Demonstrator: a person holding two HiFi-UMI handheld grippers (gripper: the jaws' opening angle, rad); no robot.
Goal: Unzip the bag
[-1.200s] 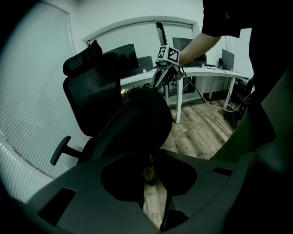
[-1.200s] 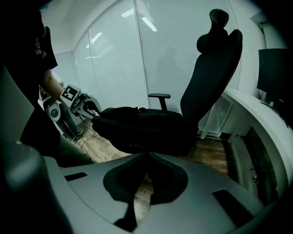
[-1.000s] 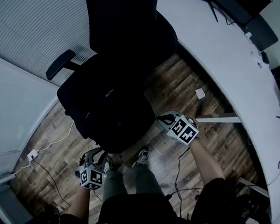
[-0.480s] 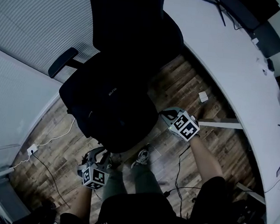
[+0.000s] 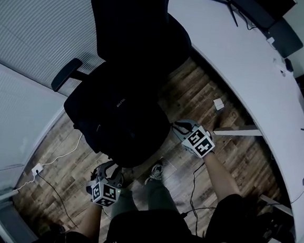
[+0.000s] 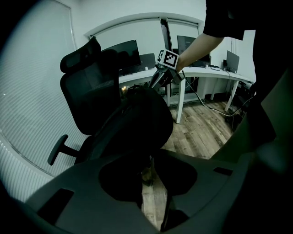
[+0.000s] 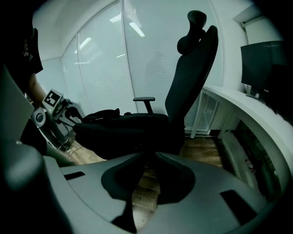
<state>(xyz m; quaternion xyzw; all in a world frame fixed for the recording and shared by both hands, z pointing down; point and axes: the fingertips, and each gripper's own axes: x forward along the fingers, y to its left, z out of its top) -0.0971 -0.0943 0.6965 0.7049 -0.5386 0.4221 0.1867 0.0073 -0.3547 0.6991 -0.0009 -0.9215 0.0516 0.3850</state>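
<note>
- The tall black mesh-backed office chair carries the task's thing. A large black soft fabric bag lies slumped across the chair's seat and hangs over its front edge.
- The unzipping looks barely started, if at all. No gap, lining or parted zip shows anywhere on the bag, so the whole run of the zip seems left to open.
- The bag reads as one dark, rounded, floppy mass with no stiff sides. It will probably sag and drag along unless one side is held back. A small pale mark sits on its top; the zip line and its pull are too dark to find.
- The right gripper is at the right edge of the chair's seat, against the bag. Its jaws are closed together, and it is unclear whether a zip pull is between them.
- The left gripper sits at the front of the chair's seat, under the bag's overhang. Its jaws are partly apart, and no view shows whether they pinch fabric.
</note>
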